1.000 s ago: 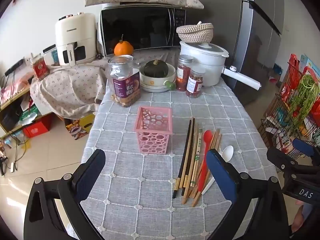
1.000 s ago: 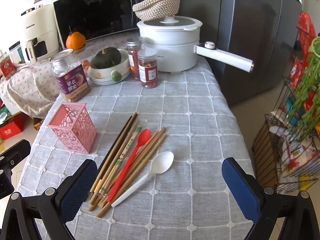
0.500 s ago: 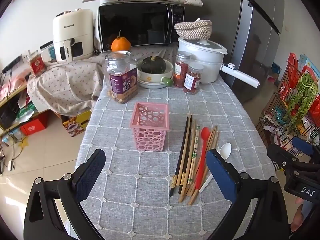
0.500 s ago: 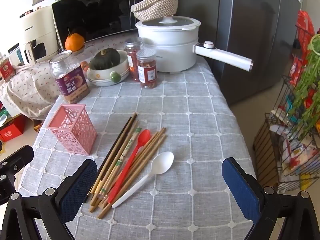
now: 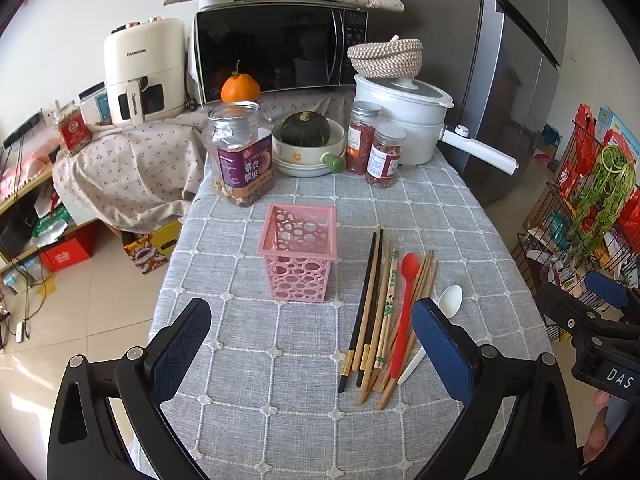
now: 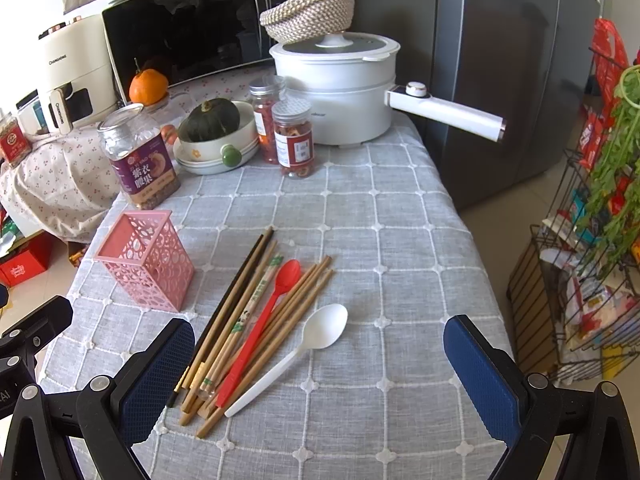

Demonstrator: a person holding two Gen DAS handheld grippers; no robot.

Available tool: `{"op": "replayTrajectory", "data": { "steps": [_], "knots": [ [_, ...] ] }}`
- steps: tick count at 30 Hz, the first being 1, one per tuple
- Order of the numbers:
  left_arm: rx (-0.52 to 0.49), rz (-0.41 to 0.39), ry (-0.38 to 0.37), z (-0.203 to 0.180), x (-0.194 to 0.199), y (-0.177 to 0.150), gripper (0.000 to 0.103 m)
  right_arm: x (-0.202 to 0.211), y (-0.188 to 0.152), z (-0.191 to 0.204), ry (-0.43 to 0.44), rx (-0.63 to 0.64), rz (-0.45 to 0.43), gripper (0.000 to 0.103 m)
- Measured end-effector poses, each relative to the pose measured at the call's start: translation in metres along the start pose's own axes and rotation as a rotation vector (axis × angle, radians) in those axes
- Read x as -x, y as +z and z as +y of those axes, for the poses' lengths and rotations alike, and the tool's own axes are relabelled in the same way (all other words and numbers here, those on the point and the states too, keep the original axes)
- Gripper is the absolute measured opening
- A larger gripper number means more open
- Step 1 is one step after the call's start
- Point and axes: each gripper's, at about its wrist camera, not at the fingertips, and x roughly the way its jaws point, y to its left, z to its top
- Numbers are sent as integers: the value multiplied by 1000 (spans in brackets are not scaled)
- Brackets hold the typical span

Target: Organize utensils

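A pink perforated utensil basket [image 5: 298, 255] [image 6: 146, 258] stands upright and empty on the grey checked tablecloth. To its right lies a loose bundle of wooden and black chopsticks [image 5: 374, 312] [image 6: 244, 320], a red spoon [image 5: 404, 308] [image 6: 268, 316] and a white plastic spoon [image 5: 448, 304] [image 6: 316, 340]. My left gripper [image 5: 316, 354] is open and empty, near the table's front edge, in front of the basket. My right gripper [image 6: 320, 376] is open and empty, near the spoon handles. The right gripper also shows in the left wrist view [image 5: 600, 320].
At the back stand a nut jar [image 5: 242, 156], a bowl with a dark squash [image 5: 306, 140], two small jars [image 5: 376, 148], a white pot with a long handle [image 5: 404, 120] and a microwave [image 5: 276, 52]. A wire rack [image 6: 592, 272] stands right of the table.
Both grippers have drawn back and up a little, so the table looks slightly farther away. Nothing on the table has moved. Both stay open.
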Motion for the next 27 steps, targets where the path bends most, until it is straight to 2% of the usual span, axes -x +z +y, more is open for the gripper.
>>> {"op": "replayTrajectory", "data": {
  "steps": [27],
  "knots": [
    [-5,-7,1,1,3,3,102,1,2,0,-1,-6,-6,102]
  ]
}}
